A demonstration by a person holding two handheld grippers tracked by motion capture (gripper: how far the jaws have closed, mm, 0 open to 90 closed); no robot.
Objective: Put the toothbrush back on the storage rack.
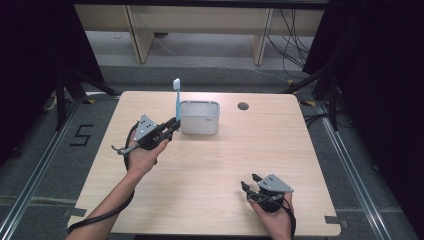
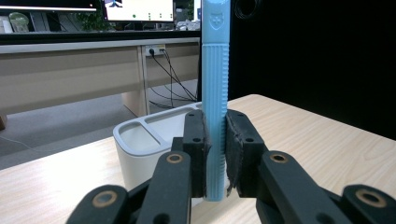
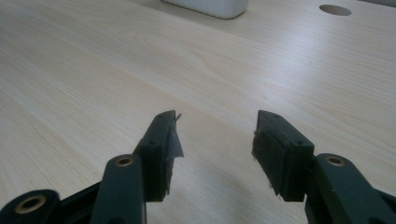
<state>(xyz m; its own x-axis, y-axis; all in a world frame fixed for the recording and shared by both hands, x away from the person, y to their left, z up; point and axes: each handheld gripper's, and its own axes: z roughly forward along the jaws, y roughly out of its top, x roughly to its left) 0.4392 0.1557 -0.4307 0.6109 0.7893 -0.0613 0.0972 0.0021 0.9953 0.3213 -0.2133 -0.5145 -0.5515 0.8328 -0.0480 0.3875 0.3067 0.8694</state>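
The left gripper (image 1: 171, 126) is squeezing a blue toothbrush (image 1: 177, 102), holding it straight up just beside the white holder box (image 1: 199, 118) on the tabletop (image 1: 210, 165). The right gripper (image 1: 250, 181) is resting wide open near the front edge, holding nothing.

One legible marking: a black numeral "5" (image 1: 81, 135) on the grey floor (image 1: 45, 150), left of the desk (image 1: 210, 165). The blue toothbrush (image 2: 215, 93) carries a small embossed shield emblem near the top of its handle; no lettering can be read there. A faint mark on the white holder (image 1: 200, 120) is too small to read.
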